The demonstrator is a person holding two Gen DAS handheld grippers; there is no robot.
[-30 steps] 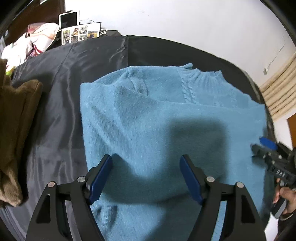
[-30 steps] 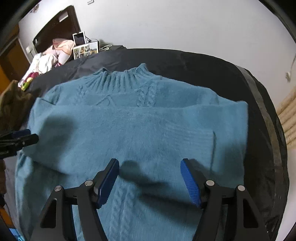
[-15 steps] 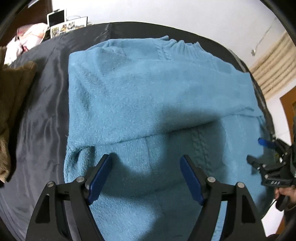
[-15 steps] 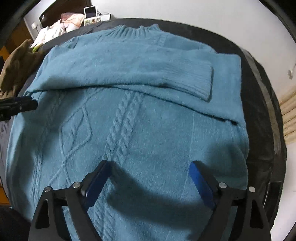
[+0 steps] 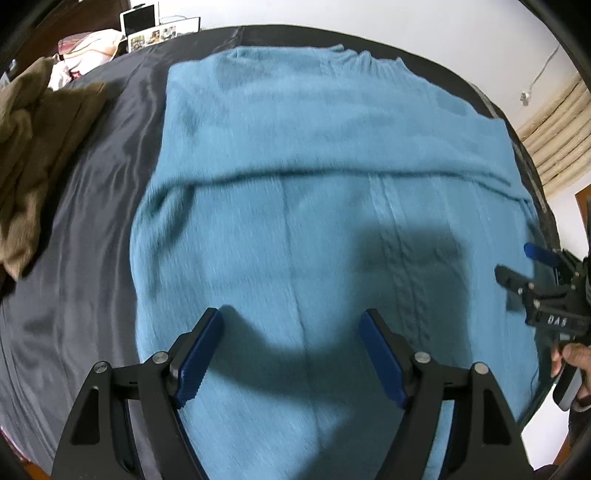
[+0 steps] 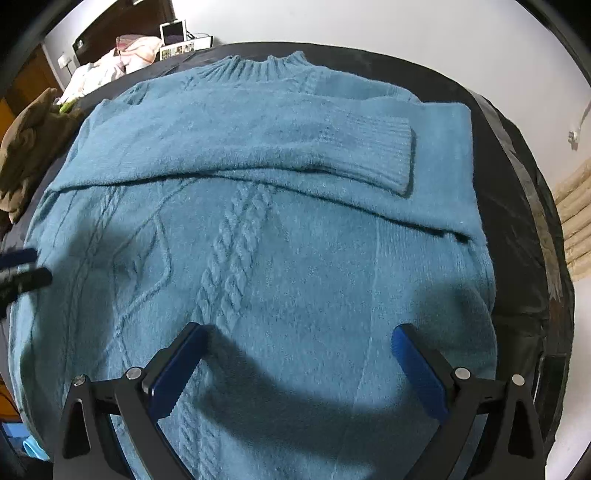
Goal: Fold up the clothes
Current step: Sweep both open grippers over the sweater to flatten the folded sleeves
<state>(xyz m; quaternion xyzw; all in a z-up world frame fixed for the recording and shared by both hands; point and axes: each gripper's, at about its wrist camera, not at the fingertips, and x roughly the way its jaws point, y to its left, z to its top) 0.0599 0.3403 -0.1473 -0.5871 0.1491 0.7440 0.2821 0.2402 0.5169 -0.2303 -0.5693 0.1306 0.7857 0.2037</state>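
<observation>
**Both tongs released above the blue sweater**

I see the blue sweater [image 6: 280, 266] lying flat on the dark sheet [image 5: 92, 229], collar [image 6: 258, 66] at the far end. Both sleeves are folded across the chest; the upper one ends in a ribbed cuff [image 6: 391, 155] near the sweater's right edge. A cable pattern runs down the middle of the front.

My left tongs [image 5: 291, 354] point steeply down over the lower left part of the sweater. Their blue pads [image 5: 199, 358] stand apart with nothing pinched between them, only knit lying beneath. This view is slightly smeared, so I cannot tell whether the tips touch the fabric.

My right tongs [image 6: 299, 369] hang over the lower right part of the sweater. Their jaws are opening and already stand very wide, with nothing between them; the fabric below lies flat. In the left wrist view the right tongs [image 5: 517, 269] show at the right edge, over the sweater's side, with a hand [image 5: 572, 362] on the grip.

A brown garment [image 5: 33, 162] lies crumpled on the sheet to the left of the sweater, apart from it. Beyond the sheet's far left corner I see pale bundled cloth [image 6: 122, 55] and a small screen [image 6: 173, 33] against the white wall [image 6: 369, 29].
</observation>
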